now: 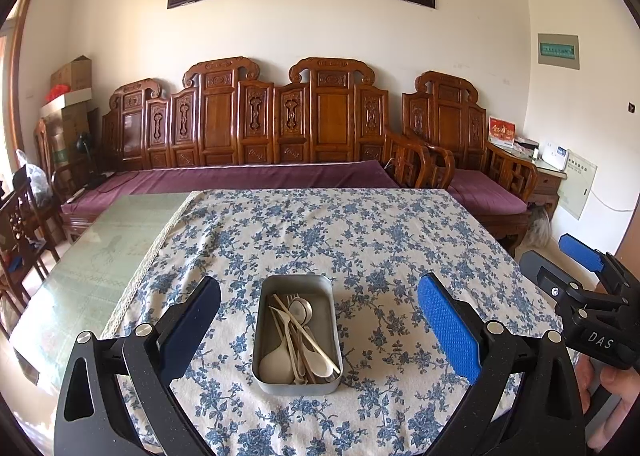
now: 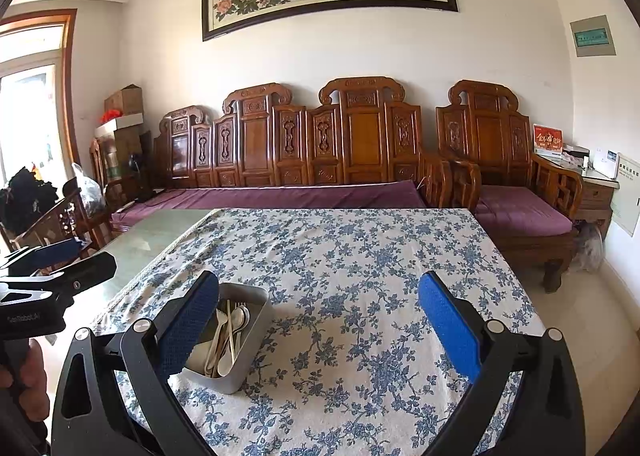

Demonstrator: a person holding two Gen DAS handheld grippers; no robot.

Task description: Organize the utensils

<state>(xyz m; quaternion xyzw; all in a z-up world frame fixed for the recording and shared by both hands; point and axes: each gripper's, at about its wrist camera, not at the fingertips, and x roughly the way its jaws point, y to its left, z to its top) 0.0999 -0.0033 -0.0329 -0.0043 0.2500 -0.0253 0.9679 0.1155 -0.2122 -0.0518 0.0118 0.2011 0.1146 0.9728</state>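
At the far left, the bare glass tabletop [image 1: 100,240] shows beyond the lace edge of the blue-flowered tablecloth [image 1: 360,240], and nothing lies on either but one thing. The left gripper [image 1: 320,320] hangs above the near part of the cloth with its fingers spread wide and nothing between the blue pads; seen from its own camera, the metal tin [image 1: 297,384] sits on the cloth directly ahead, framed in the gap between them. In the tin lie all the utensils [image 1: 298,336] in view: a pale ladle-like spoon with its bowl toward the near end, a steel spoon with its bowl toward the far end, a cream spoon and what look like chopsticks and a fork, crossing one another in a loose heap rather than lined up. Further right, the right gripper [image 2: 320,324] also stands wide apart and empty, held over open cloth, with the tin just beside its left finger and partly hidden by it; the person's hand [image 1: 612,388] shows on its handle at the edge of the left view. No loose piece lies on the table, so this fits either a gathering that is complete, everything in the tin, or a sorting out of the tin yet to come; the pictures do not settle which. Any grasp into that tangle would, I judge, call for singling out one handle, since the pieces overlap closely.
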